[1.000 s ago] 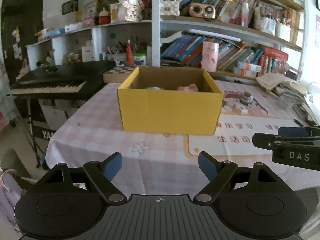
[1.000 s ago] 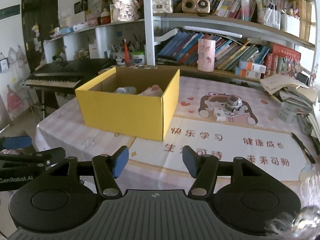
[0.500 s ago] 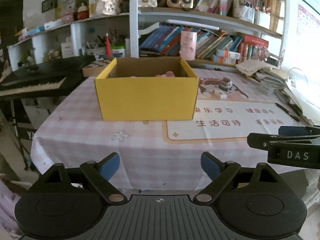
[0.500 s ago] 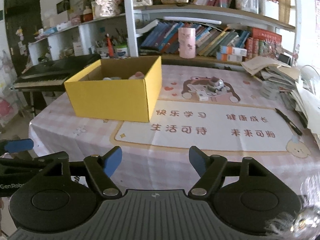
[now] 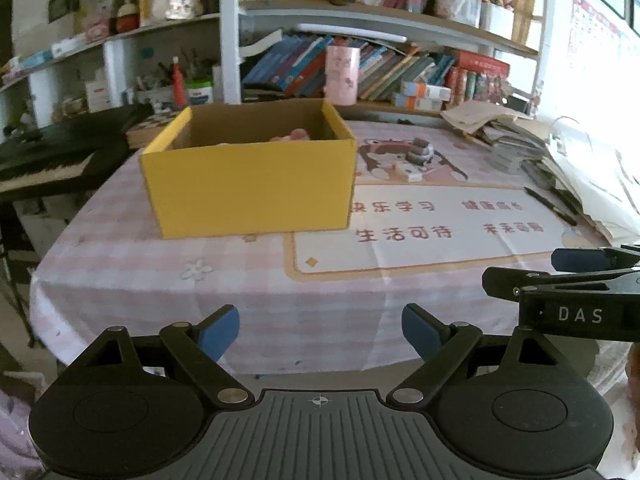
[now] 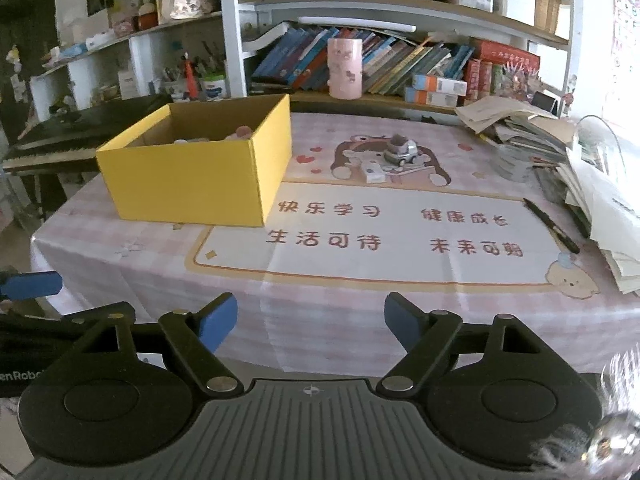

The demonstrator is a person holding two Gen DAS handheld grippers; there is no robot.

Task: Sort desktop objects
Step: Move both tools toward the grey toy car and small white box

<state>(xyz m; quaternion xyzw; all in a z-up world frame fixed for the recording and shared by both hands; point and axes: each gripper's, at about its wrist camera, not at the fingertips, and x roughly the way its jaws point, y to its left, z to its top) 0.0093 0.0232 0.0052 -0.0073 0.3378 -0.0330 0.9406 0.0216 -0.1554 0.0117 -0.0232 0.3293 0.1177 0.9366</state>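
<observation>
An open yellow cardboard box [image 5: 248,188] stands on the left of the pink checked table [image 5: 240,280], with a pink item and a pale item showing inside; it also shows in the right wrist view [image 6: 192,176]. A small grey toy car [image 6: 402,150] and a white block [image 6: 374,172] lie on the bear-print mat; the car also shows in the left wrist view [image 5: 420,152]. A black pen [image 6: 552,226] lies at the right. My left gripper [image 5: 320,328] and right gripper [image 6: 308,320] are both open and empty, held off the table's front edge.
A stack of papers and books [image 6: 560,152] crowds the table's right side. A bookshelf [image 6: 380,64] with a pink cup [image 6: 345,68] stands behind. A black keyboard piano [image 5: 48,152] is at the left. The right gripper shows side-on in the left wrist view [image 5: 568,292].
Both grippers have pulled back from the table and drifted right; the box and mat look smaller and farther. Both stay open and empty.
</observation>
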